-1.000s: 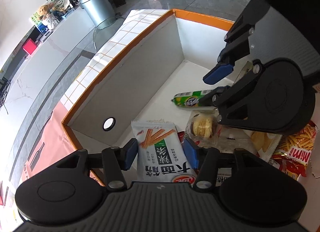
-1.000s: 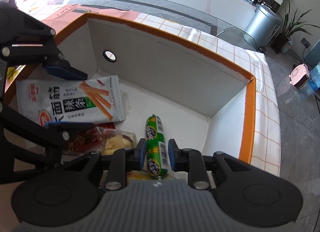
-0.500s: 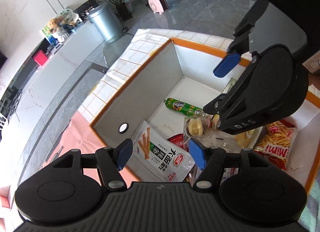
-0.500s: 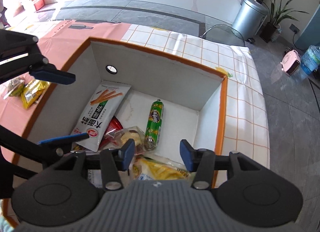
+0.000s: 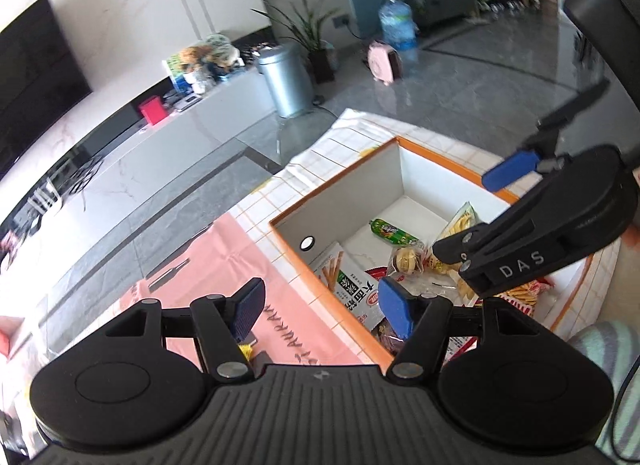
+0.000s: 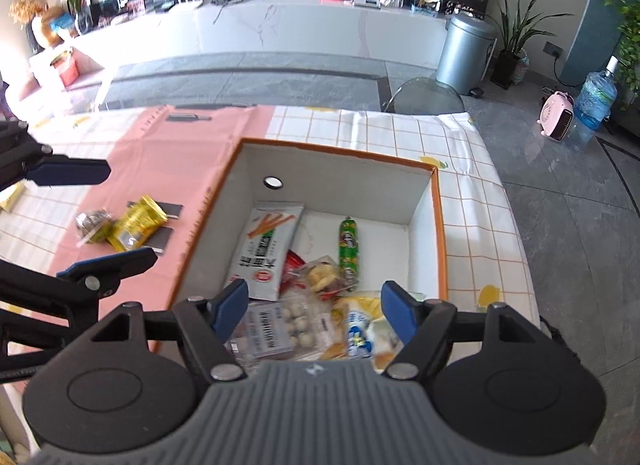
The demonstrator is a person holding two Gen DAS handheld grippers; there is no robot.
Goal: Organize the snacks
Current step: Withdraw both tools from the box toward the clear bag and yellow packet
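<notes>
Right gripper (image 6: 313,307) jaws just been opening, wide now, nothing between, hanging over orange-rimmed box (image 6: 440,233). Green sausage (image 6: 349,245) lying on box floor beside noodle-stick packet (image 6: 266,251). My left gripper (image 5: 322,309) wide, empty too. Yellow packet (image 6: 138,221) out on pink surface.

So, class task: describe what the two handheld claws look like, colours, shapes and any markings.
Both are matte black. Each claw, left and right, has two blue rectangular pads on jointed black linkages, two round black discs and a ribbed grey housing. The right one's side reads DAS.
</notes>
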